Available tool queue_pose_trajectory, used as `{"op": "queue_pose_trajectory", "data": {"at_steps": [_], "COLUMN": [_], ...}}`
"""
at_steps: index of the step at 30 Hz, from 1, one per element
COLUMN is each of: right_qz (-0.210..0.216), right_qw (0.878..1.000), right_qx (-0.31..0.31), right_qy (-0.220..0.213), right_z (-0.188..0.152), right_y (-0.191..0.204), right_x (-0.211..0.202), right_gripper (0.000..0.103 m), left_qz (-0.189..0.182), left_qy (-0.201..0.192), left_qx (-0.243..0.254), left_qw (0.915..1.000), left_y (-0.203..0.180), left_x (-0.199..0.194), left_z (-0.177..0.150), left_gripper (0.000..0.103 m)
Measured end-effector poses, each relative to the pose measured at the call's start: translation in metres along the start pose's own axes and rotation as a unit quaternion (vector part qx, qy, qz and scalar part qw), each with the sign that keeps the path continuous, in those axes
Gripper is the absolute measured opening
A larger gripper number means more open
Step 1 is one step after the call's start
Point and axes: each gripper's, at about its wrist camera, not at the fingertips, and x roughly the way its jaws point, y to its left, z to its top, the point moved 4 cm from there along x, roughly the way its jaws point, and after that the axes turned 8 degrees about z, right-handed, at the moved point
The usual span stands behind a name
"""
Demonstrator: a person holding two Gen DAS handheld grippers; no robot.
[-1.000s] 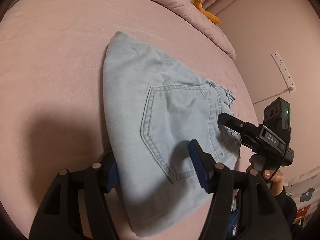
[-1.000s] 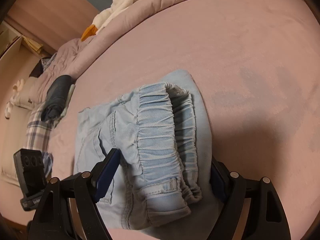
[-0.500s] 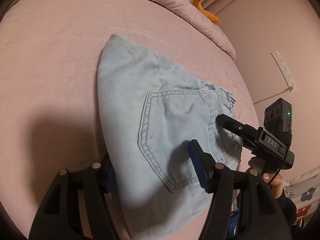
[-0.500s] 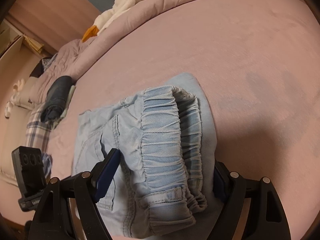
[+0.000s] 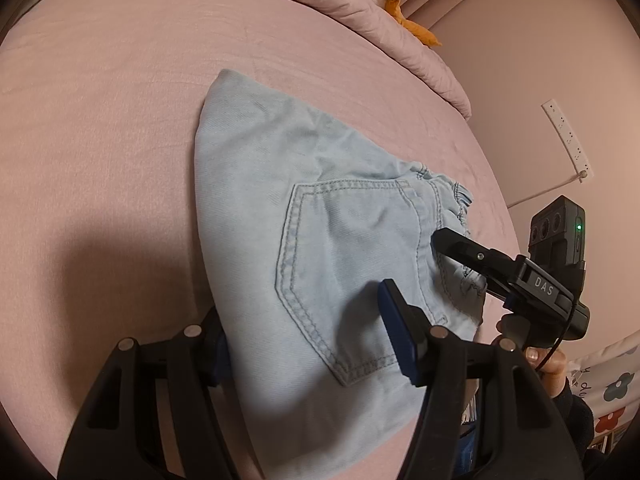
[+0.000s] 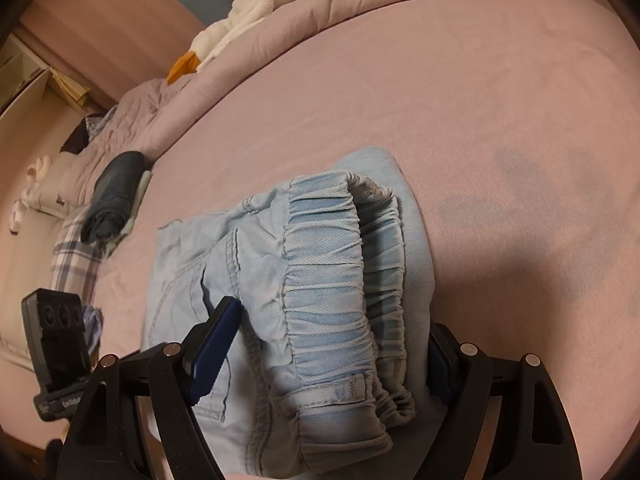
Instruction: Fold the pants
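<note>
Light blue denim pants [image 5: 280,200] lie folded into a compact bundle on the pink bed sheet [image 5: 100,120], back pocket facing up. My left gripper [image 5: 300,300] is open and straddles the near end. Its left finger is half hidden at the fabric's edge and its right pad rests over the pocket. In the right wrist view the elastic waistband end of the pants [image 6: 320,264] fills the gap of my open right gripper [image 6: 332,316]. That gripper's right finger is hidden behind the fabric. One right finger [image 5: 456,242] lies on top of the bundle.
A pink quilt [image 5: 380,12] and a white plush toy with an orange beak [image 6: 240,20] line the far edge of the bed. A dark rolled garment [image 6: 116,192] and plaid cloth [image 6: 76,256] lie at the left. A hand [image 5: 548,364] holds the right gripper beside the wall.
The pants sit a little nearer and lower in both wrist views than a second ago. Both gripper gaps look the same width.
</note>
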Motion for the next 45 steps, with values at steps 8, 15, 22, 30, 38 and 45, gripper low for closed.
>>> {"op": "queue_pose_trajectory", "data": {"at_steps": [8,15,22,30,38,45], "right_qz": [0.000,-0.001,-0.002,-0.002,-0.003,-0.007], "right_qw": [1.000,1.000,1.000,1.000,1.000,1.000], "right_qx": [-0.001,-0.002,-0.003,-0.002,-0.003,-0.005], "right_qy": [0.001,0.001,0.001,0.000,0.001,0.001], "right_z": [-0.0005,0.0008,0.0002,-0.0005,0.0001,0.0014], "right_y": [0.0007,0.0001,0.0004,0.0012,0.0009,0.0001], "right_x": [-0.0001,0.0005,0.0005,0.0006,0.0007,0.0026], "right_gripper": [0.083,0.083,0.083,0.083,0.083,0.083], "left_qz": [0.004,0.004,0.004,0.005,0.005,0.007], "left_qy": [0.001,0.000,0.000,0.000,0.000,-0.002], "left_qx": [0.004,0.006,0.007,0.008,0.009,0.012], "left_qw": [1.0000,1.0000,1.0000,1.0000,0.9999,0.9999], "left_y": [-0.0003,0.0009,0.0006,0.0010,0.0011,0.0006], "left_x": [0.0005,0.0002,0.0006,0.0010,0.0011,0.0015], "left_z": [0.0015,0.0010,0.0008,0.0014,0.0012,0.0008], "left_gripper": [0.062,0.062,0.062,0.062,0.062,0.062]}}
